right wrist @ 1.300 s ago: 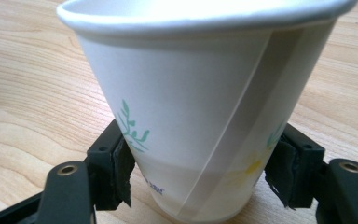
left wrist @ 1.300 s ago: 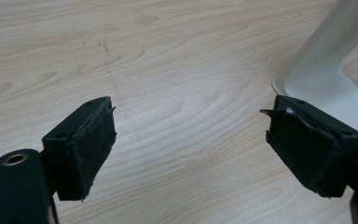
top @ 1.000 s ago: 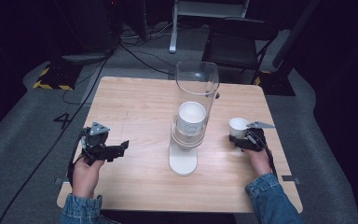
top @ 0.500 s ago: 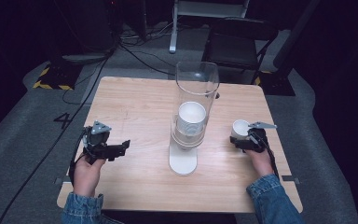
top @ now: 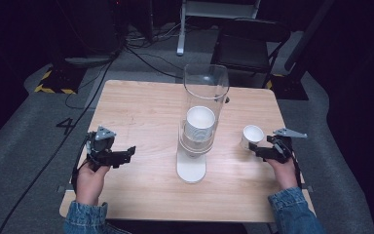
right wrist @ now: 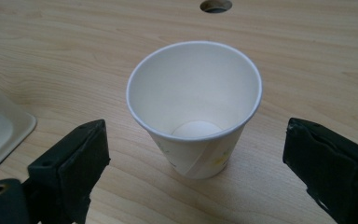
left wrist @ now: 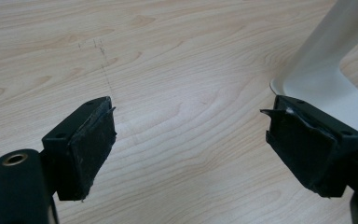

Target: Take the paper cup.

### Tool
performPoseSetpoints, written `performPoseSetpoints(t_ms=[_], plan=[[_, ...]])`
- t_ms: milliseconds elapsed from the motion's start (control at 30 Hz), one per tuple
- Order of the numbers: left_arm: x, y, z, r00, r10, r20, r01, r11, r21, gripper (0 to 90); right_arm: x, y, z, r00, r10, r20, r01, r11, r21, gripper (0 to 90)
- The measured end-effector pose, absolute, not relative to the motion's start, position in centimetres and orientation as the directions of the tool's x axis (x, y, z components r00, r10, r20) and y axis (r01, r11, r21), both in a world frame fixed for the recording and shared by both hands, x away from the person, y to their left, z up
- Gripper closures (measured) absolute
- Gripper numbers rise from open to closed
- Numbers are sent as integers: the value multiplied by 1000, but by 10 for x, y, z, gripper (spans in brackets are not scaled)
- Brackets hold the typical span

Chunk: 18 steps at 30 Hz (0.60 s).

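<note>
- Right gripper (right wrist: 193,154) had just been opening; jaws stood wide, clear of the upright paper cup (right wrist: 195,108) on the wooden table (top: 141,105).
- Left gripper (left wrist: 191,140) gaped empty.
- Dispenser base (left wrist: 321,70) was cut off by the frame; room was dark.

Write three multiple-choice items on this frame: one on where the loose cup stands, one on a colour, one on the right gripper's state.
1. Where does the paper cup stand?
A. Upright on the table, right of the dispenser
B. On its side by the left gripper
C. On the floor

2. What colour is the cup's inside?
A. Red
B. White
C. Black

3. How is the right gripper?
A. Shut on the cup
B. Shut on nothing
C. Open, both pads clear of the cup

Key: 1 A, the high view shows it standing there; 2 B, the right gripper view looks into it; 3 C, wood shows between each pad and the cup, the jaws having just opened.
</note>
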<state>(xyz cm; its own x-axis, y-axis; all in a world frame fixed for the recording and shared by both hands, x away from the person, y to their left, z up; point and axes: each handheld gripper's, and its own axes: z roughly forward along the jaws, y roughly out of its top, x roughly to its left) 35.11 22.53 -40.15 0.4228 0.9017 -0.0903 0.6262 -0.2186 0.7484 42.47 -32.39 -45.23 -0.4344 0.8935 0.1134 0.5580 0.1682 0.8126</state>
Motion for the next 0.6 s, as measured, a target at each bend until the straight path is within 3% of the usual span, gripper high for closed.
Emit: performPoseSetpoints(t_ms=[233,600], plan=[[349,225,-402,436,896,-82,633,-241,736,155,405,-325,-427,-469,875,121,501,151,852,72],[346,221,-400,481,875,-53,624,-300,722,155,376,-297,-408,-620,777,110,452,238,860,73]])
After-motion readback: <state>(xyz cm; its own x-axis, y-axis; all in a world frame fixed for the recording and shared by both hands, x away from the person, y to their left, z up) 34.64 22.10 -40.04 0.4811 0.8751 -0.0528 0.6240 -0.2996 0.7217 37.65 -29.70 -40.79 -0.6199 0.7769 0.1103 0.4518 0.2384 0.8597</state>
